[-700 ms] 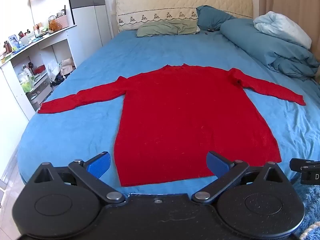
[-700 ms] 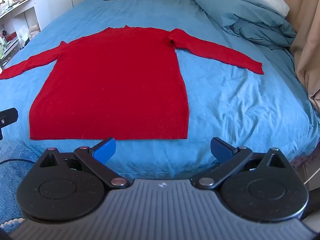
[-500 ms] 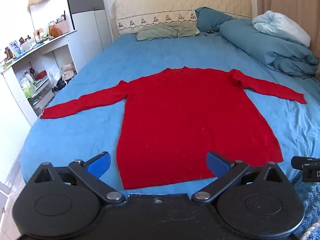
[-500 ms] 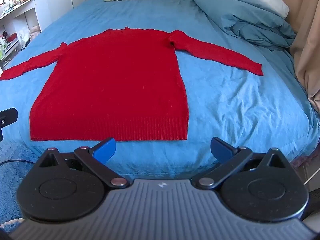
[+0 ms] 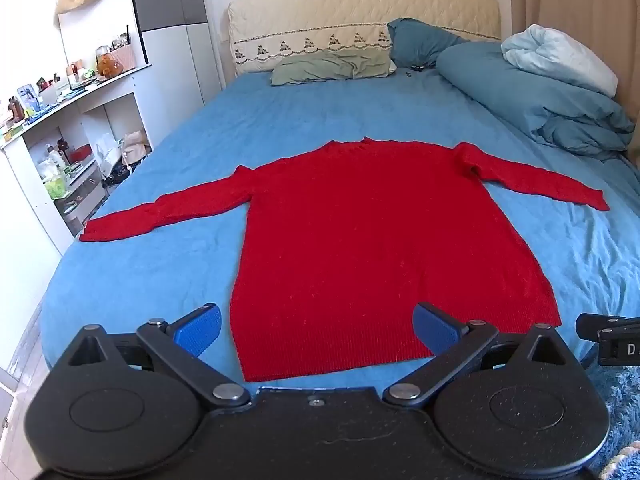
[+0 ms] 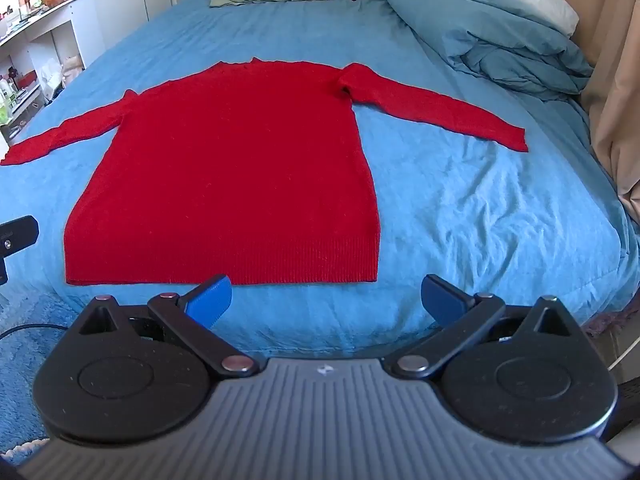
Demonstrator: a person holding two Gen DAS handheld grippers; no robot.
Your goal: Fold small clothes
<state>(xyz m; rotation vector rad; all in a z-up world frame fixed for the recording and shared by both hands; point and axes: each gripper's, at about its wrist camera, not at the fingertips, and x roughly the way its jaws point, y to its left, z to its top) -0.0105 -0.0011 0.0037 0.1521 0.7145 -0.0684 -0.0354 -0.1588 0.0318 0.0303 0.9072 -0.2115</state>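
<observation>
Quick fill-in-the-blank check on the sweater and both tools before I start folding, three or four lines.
1. The sweater lying flat on the bed is ____ in colour.
2. Both of its sleeves lie spread ____ from the body.
3. The left tool and the right tool both have their jaws ____.
4. Neither tool holds ____.

Missing words: red; outward; open; anything
</observation>
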